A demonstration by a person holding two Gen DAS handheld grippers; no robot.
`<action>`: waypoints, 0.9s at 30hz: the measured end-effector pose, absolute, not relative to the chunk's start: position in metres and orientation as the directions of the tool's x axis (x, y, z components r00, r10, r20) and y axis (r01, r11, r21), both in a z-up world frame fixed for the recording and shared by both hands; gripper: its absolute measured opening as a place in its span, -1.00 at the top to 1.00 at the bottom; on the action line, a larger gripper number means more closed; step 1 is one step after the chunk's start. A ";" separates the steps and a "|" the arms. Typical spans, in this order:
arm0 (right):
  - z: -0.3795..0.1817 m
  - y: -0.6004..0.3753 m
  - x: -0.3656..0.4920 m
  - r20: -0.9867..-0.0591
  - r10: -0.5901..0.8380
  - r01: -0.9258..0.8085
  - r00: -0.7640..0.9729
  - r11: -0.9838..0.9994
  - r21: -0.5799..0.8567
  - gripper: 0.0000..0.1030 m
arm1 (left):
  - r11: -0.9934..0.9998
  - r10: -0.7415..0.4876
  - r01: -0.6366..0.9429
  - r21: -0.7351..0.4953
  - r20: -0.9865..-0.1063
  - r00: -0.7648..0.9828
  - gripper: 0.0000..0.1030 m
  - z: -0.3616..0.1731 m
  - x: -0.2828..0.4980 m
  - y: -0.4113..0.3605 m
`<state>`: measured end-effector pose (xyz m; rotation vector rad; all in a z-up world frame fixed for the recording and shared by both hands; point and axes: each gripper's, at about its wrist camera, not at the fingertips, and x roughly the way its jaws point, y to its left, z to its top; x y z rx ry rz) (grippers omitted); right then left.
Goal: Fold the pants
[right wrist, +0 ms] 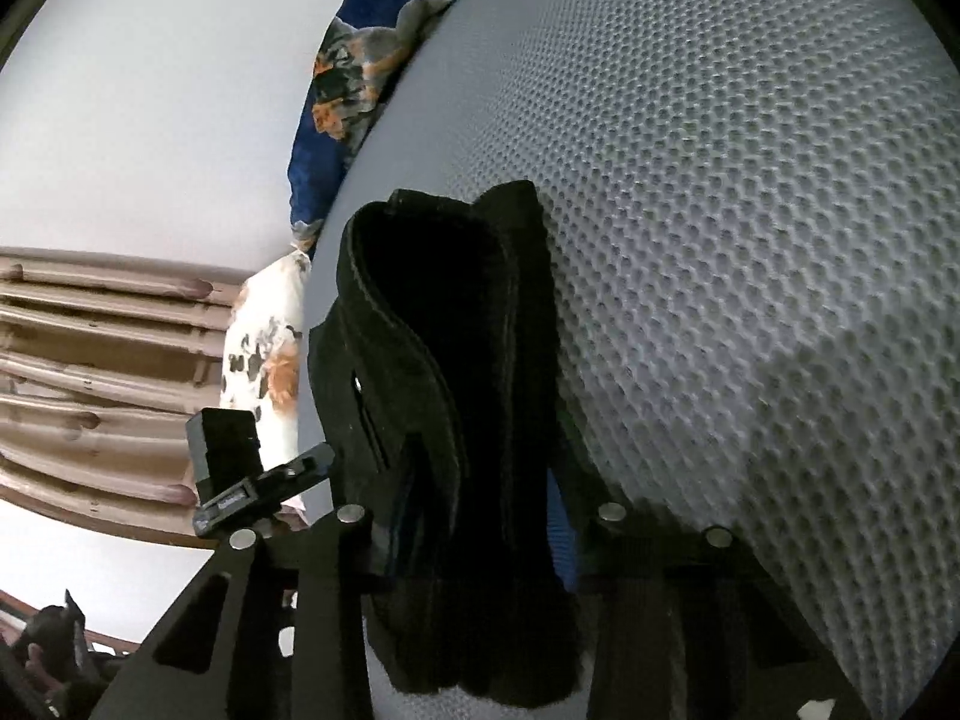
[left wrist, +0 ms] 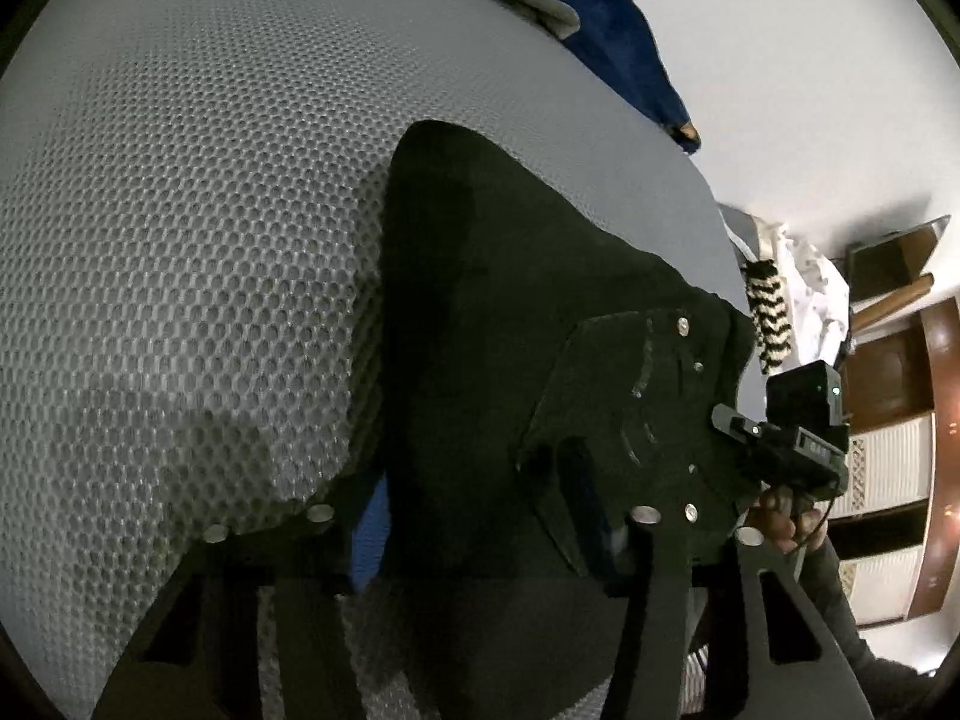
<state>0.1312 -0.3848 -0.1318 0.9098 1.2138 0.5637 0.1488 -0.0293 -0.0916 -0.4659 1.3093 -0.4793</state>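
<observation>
The black denim pants (left wrist: 510,324) lie on a grey honeycomb-mesh mattress surface (left wrist: 180,240), bunched into several layers. In the left wrist view the garment spreads as a broad dark sheet whose far corner curves onto the mesh, with a back pocket, rivets and pale stitching showing near its right side. In the right wrist view the same pants (right wrist: 444,360) stand up as a thick folded stack, the waistband curling over at the top.

The left hand-held gripper (left wrist: 492,540) has cloth running down between its two black fingers, which are closed on the pants; a strip of blue shows beside the left finger. The right hand-held gripper (right wrist: 480,534) likewise pinches the stacked layers between its fingers, with the fabric hanging below them towards the camera.

Each view also catches the other tool: a small black camera block (left wrist: 804,402) sits at the right edge of the pants, and its counterpart (right wrist: 225,444) sits to the left of the stack.

Beyond the mattress, a dark blue cloth (left wrist: 624,48) with an orange and grey patterned piece (right wrist: 354,78) lies along the far edge against a white wall (left wrist: 810,60). A black-and-white striped fabric strip (left wrist: 771,318) hangs near wooden furniture (left wrist: 942,420), and brown wooden slats (right wrist: 102,360) show in the right wrist view.
</observation>
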 end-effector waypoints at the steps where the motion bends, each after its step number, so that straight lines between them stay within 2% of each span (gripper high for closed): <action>1: -0.131 -0.381 0.133 -0.547 0.786 0.095 0.289 0.544 0.833 0.39 | 0.815 -0.576 0.066 -0.575 -0.795 0.191 0.11 -0.093 0.150 -0.031; 5: -0.121 -0.373 0.134 -0.552 0.768 0.091 0.324 0.556 0.826 0.51 | 0.825 -0.560 0.052 -0.563 -0.802 0.207 0.31 -0.091 0.159 -0.038; 10: -0.094 -0.358 0.133 -0.563 0.746 0.053 0.356 0.585 0.809 0.55 | 0.860 -0.508 0.084 -0.504 -0.829 0.234 0.61 -0.074 0.159 -0.028; 17: -0.067 -0.335 0.146 -0.561 0.743 0.004 0.365 0.601 0.799 0.57 | 0.892 -0.451 0.137 -0.430 -0.836 0.312 0.68 -0.042 0.159 -0.027; 27: -0.071 -0.289 0.197 -0.537 0.766 -0.021 0.353 0.580 0.814 0.58 | 0.927 -0.372 0.110 -0.358 -0.843 0.387 0.68 -0.024 0.194 0.015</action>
